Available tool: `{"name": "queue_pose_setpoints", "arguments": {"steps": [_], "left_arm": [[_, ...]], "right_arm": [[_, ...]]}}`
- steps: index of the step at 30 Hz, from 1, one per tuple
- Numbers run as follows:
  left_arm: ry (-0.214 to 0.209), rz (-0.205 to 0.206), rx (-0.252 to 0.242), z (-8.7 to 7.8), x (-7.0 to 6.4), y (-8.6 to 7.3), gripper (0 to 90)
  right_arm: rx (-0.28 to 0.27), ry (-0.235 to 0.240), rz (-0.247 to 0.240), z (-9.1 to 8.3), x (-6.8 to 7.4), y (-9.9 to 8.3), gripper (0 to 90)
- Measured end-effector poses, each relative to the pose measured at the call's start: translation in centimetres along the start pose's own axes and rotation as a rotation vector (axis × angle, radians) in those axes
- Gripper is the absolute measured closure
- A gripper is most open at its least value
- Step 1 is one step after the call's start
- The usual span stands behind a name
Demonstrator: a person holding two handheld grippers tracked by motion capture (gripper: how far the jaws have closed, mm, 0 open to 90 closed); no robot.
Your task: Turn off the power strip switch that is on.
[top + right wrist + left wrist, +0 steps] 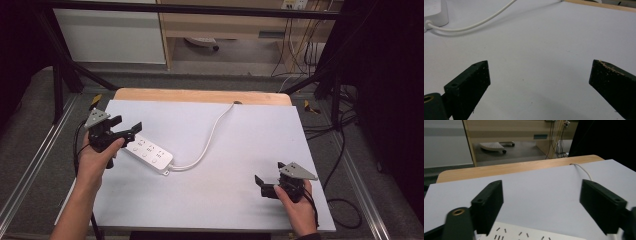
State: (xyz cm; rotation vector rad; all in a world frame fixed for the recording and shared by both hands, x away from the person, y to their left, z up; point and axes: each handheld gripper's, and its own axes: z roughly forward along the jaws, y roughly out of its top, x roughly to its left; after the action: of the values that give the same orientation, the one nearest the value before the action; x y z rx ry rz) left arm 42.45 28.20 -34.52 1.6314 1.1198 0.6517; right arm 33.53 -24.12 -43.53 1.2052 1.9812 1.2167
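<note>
Power strip (148,153): near bench left edge, flat, rigid, light, smooth plastic; grasp across narrow sides | cord (207,142): flexible, drags | left gripper (131,131): jaws spread above strip end | right gripper (267,181): jaws spread, empty, near right front corner

You're working in a lab: a black metal frame (60,65) surrounds your white-covered wooden counter (200,96), with loose black cables (345,150) trailing across the grey floor at right.
</note>
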Motion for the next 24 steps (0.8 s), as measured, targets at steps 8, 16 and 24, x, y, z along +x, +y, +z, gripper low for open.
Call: {"name": "queue_pose_setpoints", "arguments": {"steps": [8, 16, 24], "left_arm": [[-0.009, -0.010, 0.029, 0.2, -0.1, -2.0, 29.0], [-0.039, 0.008, 0.056, 0.3, -0.8, -3.3, 46.0], [-0.043, 0.053, 0.077, 0.0, -1.2, -3.7, 59.2]], "right_arm": [[0.002, 0.002, 0.005, 0.1, 0.1, 0.0, 3.6], [0.002, -0.013, 0.014, 0.1, -0.2, -0.1, 3.3], [-0.003, -0.005, 0.011, 0.1, -0.2, 0.0, 3.4]]}}
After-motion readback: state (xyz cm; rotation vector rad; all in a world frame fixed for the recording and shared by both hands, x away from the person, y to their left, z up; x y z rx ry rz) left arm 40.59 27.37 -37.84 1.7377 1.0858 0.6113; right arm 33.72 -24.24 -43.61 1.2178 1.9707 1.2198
